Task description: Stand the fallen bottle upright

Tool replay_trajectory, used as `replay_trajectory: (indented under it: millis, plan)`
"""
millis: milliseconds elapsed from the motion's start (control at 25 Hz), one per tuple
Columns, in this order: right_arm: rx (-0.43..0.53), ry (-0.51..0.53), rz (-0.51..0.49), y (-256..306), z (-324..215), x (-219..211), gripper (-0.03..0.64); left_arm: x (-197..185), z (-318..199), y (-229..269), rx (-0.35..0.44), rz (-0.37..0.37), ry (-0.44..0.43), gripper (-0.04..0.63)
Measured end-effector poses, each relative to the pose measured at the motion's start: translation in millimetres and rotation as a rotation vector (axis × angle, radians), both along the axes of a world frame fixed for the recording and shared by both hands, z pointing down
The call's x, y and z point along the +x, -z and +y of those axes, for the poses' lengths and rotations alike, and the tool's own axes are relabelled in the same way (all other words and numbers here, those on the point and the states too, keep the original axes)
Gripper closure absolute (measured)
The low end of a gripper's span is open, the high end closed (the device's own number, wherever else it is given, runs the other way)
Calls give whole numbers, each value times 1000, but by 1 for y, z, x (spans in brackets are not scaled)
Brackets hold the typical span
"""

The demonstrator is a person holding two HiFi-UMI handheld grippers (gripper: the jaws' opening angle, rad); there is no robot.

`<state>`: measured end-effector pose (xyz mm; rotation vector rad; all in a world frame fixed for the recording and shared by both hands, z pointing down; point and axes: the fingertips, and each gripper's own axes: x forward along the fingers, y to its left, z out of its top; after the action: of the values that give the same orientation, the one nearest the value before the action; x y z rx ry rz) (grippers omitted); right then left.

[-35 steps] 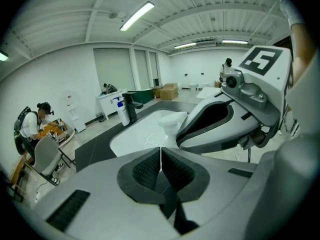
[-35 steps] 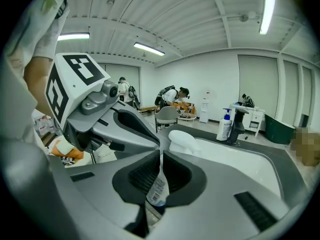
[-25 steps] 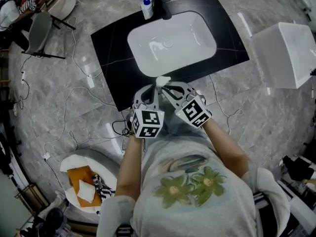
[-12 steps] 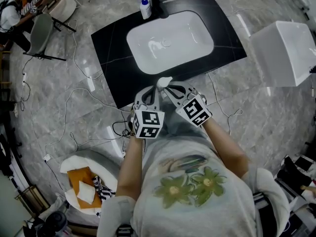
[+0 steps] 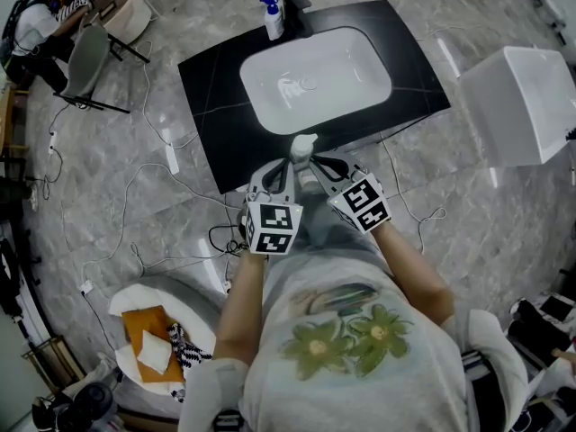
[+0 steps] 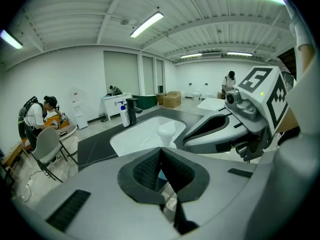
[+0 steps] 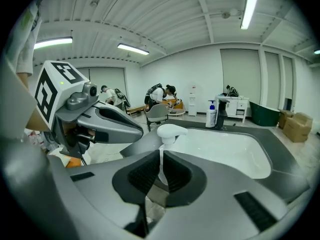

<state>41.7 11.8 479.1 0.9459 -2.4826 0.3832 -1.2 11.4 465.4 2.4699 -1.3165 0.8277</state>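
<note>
Both grippers have been carried a little toward the bench since the earlier frame, with the bottle (image 5: pixel 303 148) between them, and its white pump head (image 7: pixel 171 131) is now seen over the bench's front edge in the head view.

The jaws of the right gripper (image 7: pixel 161 173) are clamped on the bottle's pale neck, just under the pump head. The jaws of the left gripper (image 6: pixel 160 168) are pressed together, with a sliver of blue at their seam. Whether any part of the bottle is pinched there cannot be told. The pump head is seen just beyond them.

From the right jaws the bottle's long axis runs upward, close to upright, with the pump head on top; its base is hidden below both grippers. The bottle is held in the air, not resting on anything.

The black bench (image 5: pixel 216 70) lies ahead of and below the jaws, with the sink (image 5: pixel 250 84) set into it and a second pump bottle (image 5: pixel 273 16) standing by the tap at the far edge. A forward carry and a descent onto bare bench beside the sink are judged to be what remains, led by the right gripper.
</note>
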Motion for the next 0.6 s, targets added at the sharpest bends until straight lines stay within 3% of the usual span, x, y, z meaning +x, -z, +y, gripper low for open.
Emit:
replay_trajectory:
  millis: [280,600]
  plan:
    - [29,-28,-40,36,22,-3,572,-3,20,23,31,72,17,577]
    - [52,-20,-70,66,48,-11,575,7,47,44,75,112,-29,577]
